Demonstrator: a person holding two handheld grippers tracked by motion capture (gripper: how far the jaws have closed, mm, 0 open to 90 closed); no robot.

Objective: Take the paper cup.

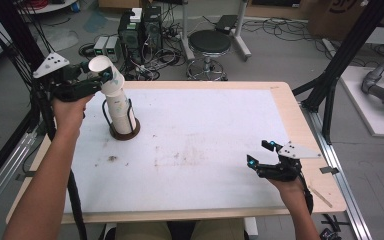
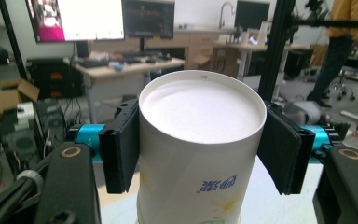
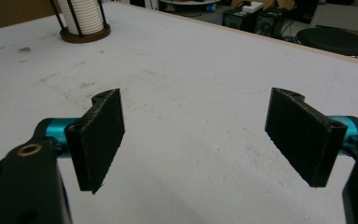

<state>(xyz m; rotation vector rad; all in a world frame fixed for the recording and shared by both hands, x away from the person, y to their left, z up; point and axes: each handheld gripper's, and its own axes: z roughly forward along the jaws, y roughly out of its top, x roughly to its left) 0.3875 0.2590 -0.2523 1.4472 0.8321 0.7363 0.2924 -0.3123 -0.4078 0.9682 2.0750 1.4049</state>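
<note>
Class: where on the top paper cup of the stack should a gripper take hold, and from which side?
Grip the top paper cup on its side wall just under its upturned flat base, coming in level from the left, where no holder rod stands. The left gripper does this: pads on opposite sides of the round wall.

One camera hangs above the near edge of the tabletop [image 1: 190,135], looking forward and down across it to the far edge. One rides each hand-held gripper: the left looks level from close behind a paper cup [image 2: 200,140]; the right sits low near the right edge, facing the cup stack [image 3: 81,16] by the far left corner, also seen from above.
</note>
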